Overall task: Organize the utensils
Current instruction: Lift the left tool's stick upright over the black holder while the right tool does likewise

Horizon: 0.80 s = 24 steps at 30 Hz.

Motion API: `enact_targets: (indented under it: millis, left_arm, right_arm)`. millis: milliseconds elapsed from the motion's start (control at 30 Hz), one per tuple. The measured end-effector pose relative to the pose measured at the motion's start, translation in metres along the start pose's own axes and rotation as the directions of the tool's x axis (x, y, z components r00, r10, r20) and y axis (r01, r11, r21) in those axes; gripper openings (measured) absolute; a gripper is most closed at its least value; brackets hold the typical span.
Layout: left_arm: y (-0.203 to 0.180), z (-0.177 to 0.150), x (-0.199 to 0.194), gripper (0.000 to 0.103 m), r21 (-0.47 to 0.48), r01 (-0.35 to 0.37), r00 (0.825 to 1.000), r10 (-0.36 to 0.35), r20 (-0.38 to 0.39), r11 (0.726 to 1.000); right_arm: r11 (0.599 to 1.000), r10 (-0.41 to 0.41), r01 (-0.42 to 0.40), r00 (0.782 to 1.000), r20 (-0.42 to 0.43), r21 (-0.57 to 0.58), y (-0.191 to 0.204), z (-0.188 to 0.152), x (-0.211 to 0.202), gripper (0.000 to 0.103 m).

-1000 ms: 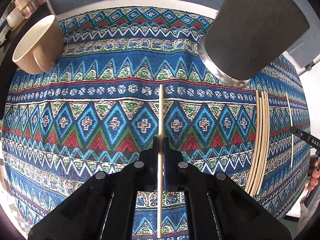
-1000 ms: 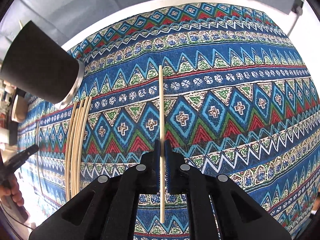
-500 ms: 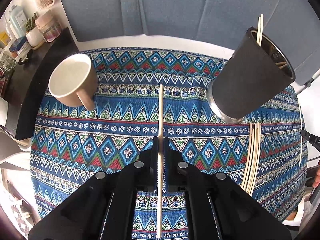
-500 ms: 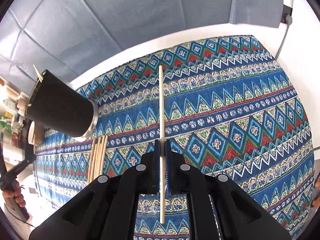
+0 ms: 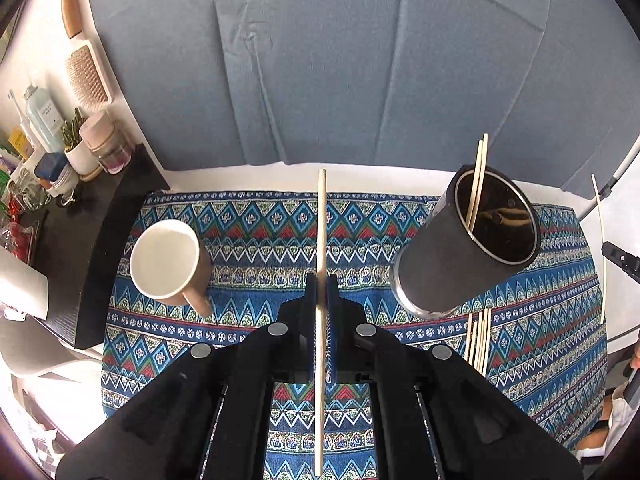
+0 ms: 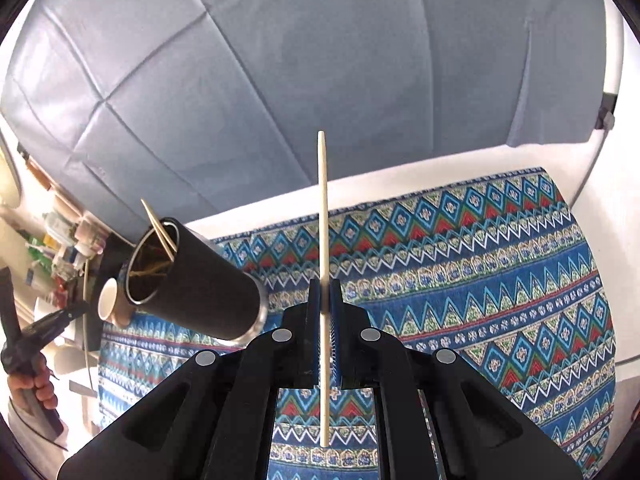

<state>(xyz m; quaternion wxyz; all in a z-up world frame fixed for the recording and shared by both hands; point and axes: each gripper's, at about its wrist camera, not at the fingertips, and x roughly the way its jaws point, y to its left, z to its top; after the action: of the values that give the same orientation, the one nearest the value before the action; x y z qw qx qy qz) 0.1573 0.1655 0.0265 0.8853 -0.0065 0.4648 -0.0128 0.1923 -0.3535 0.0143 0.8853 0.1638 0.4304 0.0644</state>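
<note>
My left gripper (image 5: 321, 280) is shut on a wooden chopstick (image 5: 321, 220) and holds it well above the patterned cloth. My right gripper (image 6: 325, 285) is shut on another chopstick (image 6: 322, 200), also raised. The black holder cup (image 5: 464, 252) stands at the right in the left wrist view with two chopsticks (image 5: 479, 176) in it. It shows at the left in the right wrist view (image 6: 200, 284). Several loose chopsticks (image 5: 480, 336) lie on the cloth just below the cup.
A beige mug (image 5: 168, 264) stands on the cloth (image 5: 260, 232) at the left. A dark shelf (image 5: 80, 248) with bottles and jars is beyond the cloth's left edge. A blue-grey backdrop (image 5: 320, 60) is behind. The other gripper (image 5: 620, 260) with its chopstick shows at the right edge.
Both grippers have risen and tilted up with their chopsticks; the table now looks farther away and the cup's open top has come into view.
</note>
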Motion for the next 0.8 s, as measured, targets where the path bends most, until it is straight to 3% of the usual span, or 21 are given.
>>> enact_targets:
  millis: [367, 467, 600, 800]
  left_arm:
    - [-0.019, 0.035, -0.017, 0.005, -0.011, 0.100, 0.992, -0.099, 0.081, 0.995]
    - [-0.029, 0.044, -0.025, 0.005, 0.010, 0.149, 0.982, -0.149, 0.119, 0.989]
    - [-0.037, 0.054, -0.033, 0.005, 0.034, 0.232, 0.952, -0.234, 0.196, 0.972]
    - [-0.042, 0.065, -0.040, 0.005, 0.044, 0.339, 0.883, -0.334, 0.329, 0.940]
  right_arm:
    - [0.992, 0.107, -0.102, 0.992, 0.068, -0.072, 0.046, 0.029, -0.003, 0.004]
    - [0.988, 0.138, -0.130, 0.986, 0.095, -0.087, 0.055, 0.033, -0.002, 0.004]
    - [0.985, 0.155, -0.144, 0.981, 0.120, -0.098, 0.066, 0.037, 0.005, 0.005]
    - [0.968, 0.232, -0.211, 0.959, 0.161, -0.138, 0.086, 0.040, 0.019, 0.004]
